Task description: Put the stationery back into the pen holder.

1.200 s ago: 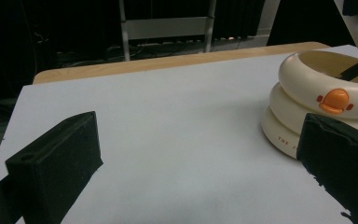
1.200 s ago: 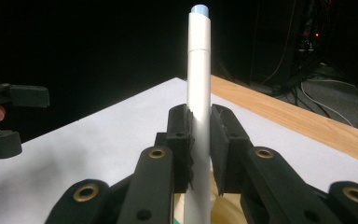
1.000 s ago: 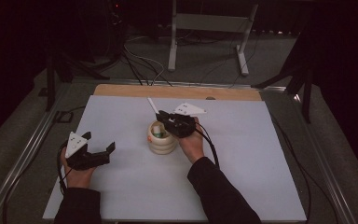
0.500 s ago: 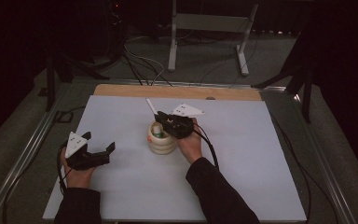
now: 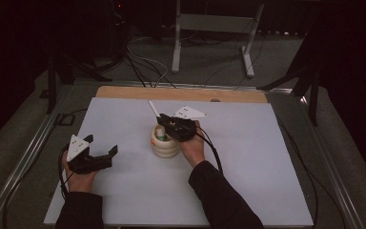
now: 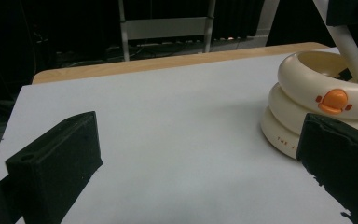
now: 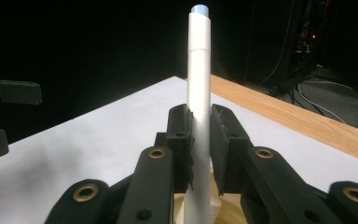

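Right gripper [image 7: 200,154] clamped on white pen [image 7: 199,70].

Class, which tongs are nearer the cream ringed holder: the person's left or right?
Right. The right tongs hover directly over the cream holder, gripping a white pen. The left tongs rest apart, to its left.

I see the ringed holder [image 5: 165,141] mid-table, pen [image 7: 199,116] standing in it, right gripper [image 5: 167,125] above it, left gripper [image 5: 101,150] well left of it.

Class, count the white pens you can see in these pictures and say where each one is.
1. The white pen is clamped in the right tool, its lower end in the cream holder. Others may lie hidden inside the holder.
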